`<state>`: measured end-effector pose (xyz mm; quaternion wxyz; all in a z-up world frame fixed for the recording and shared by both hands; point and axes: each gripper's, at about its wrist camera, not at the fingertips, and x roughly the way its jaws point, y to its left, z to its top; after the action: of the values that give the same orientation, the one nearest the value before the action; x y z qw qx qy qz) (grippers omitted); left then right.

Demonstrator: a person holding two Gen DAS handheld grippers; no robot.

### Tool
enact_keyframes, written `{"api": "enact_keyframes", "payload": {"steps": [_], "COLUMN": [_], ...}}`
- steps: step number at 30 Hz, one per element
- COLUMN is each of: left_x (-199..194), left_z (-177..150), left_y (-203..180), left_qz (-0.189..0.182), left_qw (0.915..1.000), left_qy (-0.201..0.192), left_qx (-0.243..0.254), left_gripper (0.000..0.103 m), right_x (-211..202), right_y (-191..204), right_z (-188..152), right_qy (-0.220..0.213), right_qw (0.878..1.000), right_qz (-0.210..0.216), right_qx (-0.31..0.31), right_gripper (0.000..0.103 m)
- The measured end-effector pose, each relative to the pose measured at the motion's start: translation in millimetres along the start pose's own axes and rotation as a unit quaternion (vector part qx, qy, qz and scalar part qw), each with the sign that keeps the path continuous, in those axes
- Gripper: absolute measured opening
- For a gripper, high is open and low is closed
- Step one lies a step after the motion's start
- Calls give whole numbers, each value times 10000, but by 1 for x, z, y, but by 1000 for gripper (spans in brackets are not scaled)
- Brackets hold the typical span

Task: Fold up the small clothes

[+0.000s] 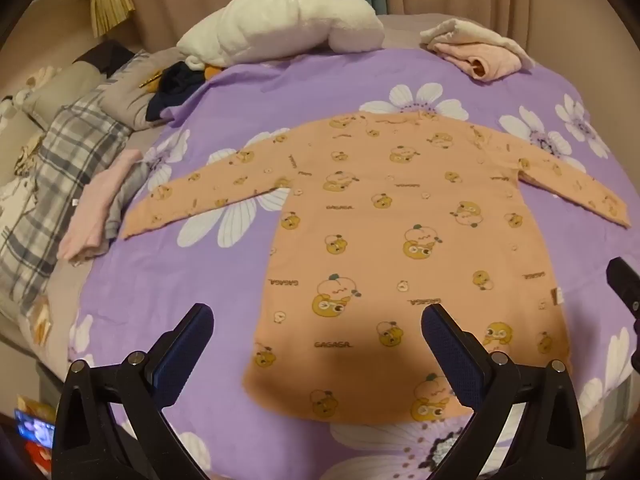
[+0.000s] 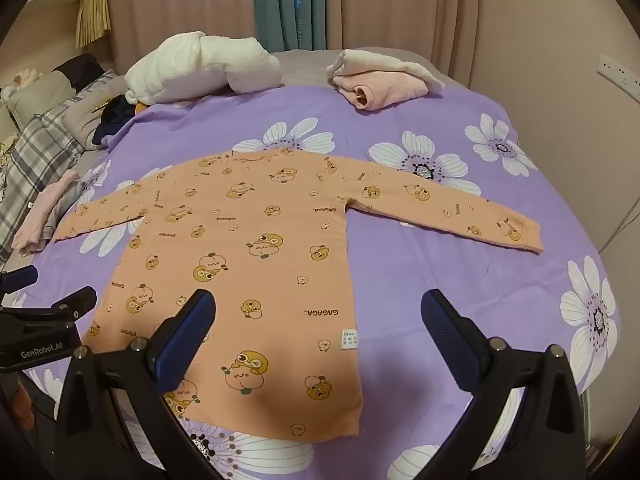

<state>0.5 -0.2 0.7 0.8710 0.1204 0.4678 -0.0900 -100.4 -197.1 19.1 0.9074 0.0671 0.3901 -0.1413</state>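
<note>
Left gripper (image 1: 316,332): jaws spread wide apart, nothing between them, hovering above the hem end of the shirt and touching no cloth.
Right gripper (image 2: 318,318): jaws just as wide, holding nothing, poised over the shirt's lower edge near the sewn-in label (image 2: 348,338).
Shirt (image 1: 400,232): orange, long-sleeved, cartoon print, lying flat on the bedspread with both sleeves stretched out to the sides, neck at the far end, hem nearest the grippers.
Bedspread (image 2: 400,128): purple with big white flowers, the shirt laid across its middle.
Far edge: a white fluffy bundle (image 1: 276,28) and a folded pink and cream pile (image 2: 380,80), both well apart from the shirt.
Left side: pink and grey folded clothes (image 1: 100,204) just beside the tip of one sleeve.
</note>
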Motion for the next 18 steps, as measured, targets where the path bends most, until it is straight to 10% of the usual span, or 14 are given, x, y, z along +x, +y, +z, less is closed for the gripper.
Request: {"api": "enact_keyframes", "payload": {"steps": [18], "left_x": [-32], "left_z": [-1], "left_y": [2], "left_qz": [-252], "left_qw": [9988], "left_qy": [-427], "left_qx": [-59], "left_gripper": [103], "right_x": [-18], "right_y": [-2], "right_z": [3], "right_qy": [-143], "right_qw": [9999], "right_qz": [78], "right_qx": [21], "right_gripper": [103]}}
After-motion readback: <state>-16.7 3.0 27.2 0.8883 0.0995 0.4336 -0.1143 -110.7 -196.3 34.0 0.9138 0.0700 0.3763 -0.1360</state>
